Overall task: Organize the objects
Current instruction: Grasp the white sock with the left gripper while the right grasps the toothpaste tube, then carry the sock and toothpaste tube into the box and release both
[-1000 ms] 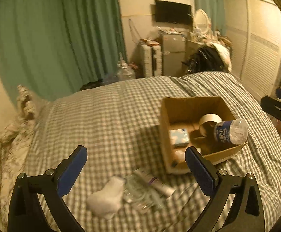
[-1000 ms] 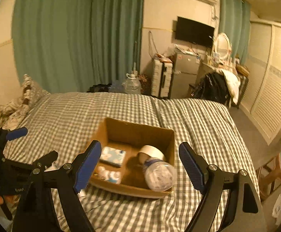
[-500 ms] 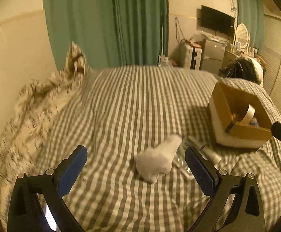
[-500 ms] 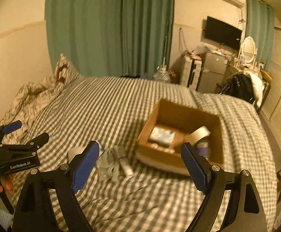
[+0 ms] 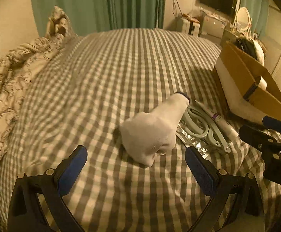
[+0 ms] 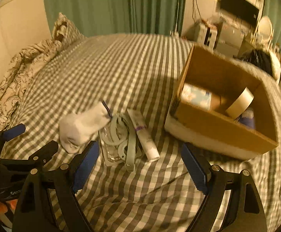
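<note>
Both tools are spread wide and hold nothing: the left tool [image 5: 135, 167] hovers just short of the white sock [image 5: 154, 129], the right tool [image 6: 140, 160] over the scissors [image 6: 124, 135] and tube [image 6: 144, 135] on the bed [image 6: 121, 67]. The cardboard box [image 6: 223, 133] holds a tape roll [image 6: 239, 102], a blue packet [image 6: 195, 96] and 1 half-hidden bottle [image 6: 247, 117].

Both wrist views look down across the bed [image 5: 121, 61], sharing the sock [image 5: 152, 129].
</note>
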`<action>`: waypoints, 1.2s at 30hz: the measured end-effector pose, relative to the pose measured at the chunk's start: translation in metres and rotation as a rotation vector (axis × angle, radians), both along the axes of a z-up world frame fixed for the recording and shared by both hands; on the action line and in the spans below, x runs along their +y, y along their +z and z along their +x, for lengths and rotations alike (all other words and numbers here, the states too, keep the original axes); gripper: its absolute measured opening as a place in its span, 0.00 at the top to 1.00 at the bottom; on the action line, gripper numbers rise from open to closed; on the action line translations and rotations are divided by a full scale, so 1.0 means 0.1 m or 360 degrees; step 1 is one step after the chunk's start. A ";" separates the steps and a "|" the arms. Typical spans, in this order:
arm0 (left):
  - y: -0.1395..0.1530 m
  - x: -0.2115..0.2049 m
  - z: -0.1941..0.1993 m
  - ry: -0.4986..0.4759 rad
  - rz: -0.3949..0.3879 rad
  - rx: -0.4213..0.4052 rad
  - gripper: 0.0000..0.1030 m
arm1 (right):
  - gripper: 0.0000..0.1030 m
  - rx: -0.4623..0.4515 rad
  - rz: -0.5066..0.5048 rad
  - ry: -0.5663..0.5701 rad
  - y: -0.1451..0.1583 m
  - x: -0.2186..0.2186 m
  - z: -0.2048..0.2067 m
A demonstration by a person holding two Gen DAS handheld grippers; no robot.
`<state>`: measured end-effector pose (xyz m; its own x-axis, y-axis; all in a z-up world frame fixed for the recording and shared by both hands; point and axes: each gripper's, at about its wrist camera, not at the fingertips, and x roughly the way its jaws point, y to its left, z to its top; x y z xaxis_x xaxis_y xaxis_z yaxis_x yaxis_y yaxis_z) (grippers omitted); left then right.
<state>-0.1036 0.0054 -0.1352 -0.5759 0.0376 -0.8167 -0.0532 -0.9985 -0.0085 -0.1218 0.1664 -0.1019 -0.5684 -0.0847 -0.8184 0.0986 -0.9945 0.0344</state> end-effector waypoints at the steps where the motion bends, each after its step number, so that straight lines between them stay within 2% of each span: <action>1: -0.04 0.01 -0.04 -0.0004 0.0008 -0.0015 0.00 | 0.16 -0.0024 -0.0021 -0.0028 -0.04 0.03 -0.03; 4: -0.17 0.06 -0.19 -0.0016 0.0038 -0.0059 0.00 | 0.16 -0.0104 -0.0039 -0.0116 -0.16 0.11 -0.10; 11: -0.42 0.26 -0.41 -0.0083 -0.0051 -0.0118 0.00 | 0.16 -0.0231 -0.0075 -0.0158 -0.38 0.14 -0.31; 18: -0.55 0.21 -0.62 -0.0060 0.0006 -0.0106 0.01 | 0.19 -0.0290 -0.0135 -0.0147 -0.52 0.14 -0.51; 20: -0.60 0.18 -0.65 -0.0051 0.0020 -0.0112 0.07 | 0.24 -0.0310 -0.0150 -0.0151 -0.57 0.14 -0.55; 21: -0.61 0.16 -0.65 -0.0044 0.0027 -0.0120 0.13 | 0.25 -0.0326 -0.0158 -0.0155 -0.60 0.14 -0.59; 23: -0.61 0.12 -0.66 -0.0029 0.0061 -0.0124 0.20 | 0.34 -0.0356 -0.0144 -0.0158 -0.67 0.11 -0.65; 25: -0.58 0.10 -0.64 -0.0025 0.0080 -0.0114 0.28 | 0.37 -0.0356 -0.0132 -0.0141 -0.70 0.06 -0.70; 28: -0.55 0.09 -0.57 -0.0037 0.0075 -0.0103 0.36 | 0.53 -0.0343 -0.0122 -0.0094 -0.71 -0.01 -0.71; 30: -0.51 0.10 -0.52 -0.0054 0.0075 -0.0105 0.38 | 0.62 -0.0329 -0.0101 -0.0065 -0.68 -0.06 -0.67; 32: -0.44 0.10 -0.44 -0.0072 0.0075 -0.0094 0.39 | 0.76 -0.0328 -0.0090 -0.0033 -0.67 -0.10 -0.63; 36: -0.27 0.11 -0.26 -0.0105 0.0042 -0.0064 0.40 | 0.79 -0.0271 0.0007 0.0005 -0.59 -0.22 -0.46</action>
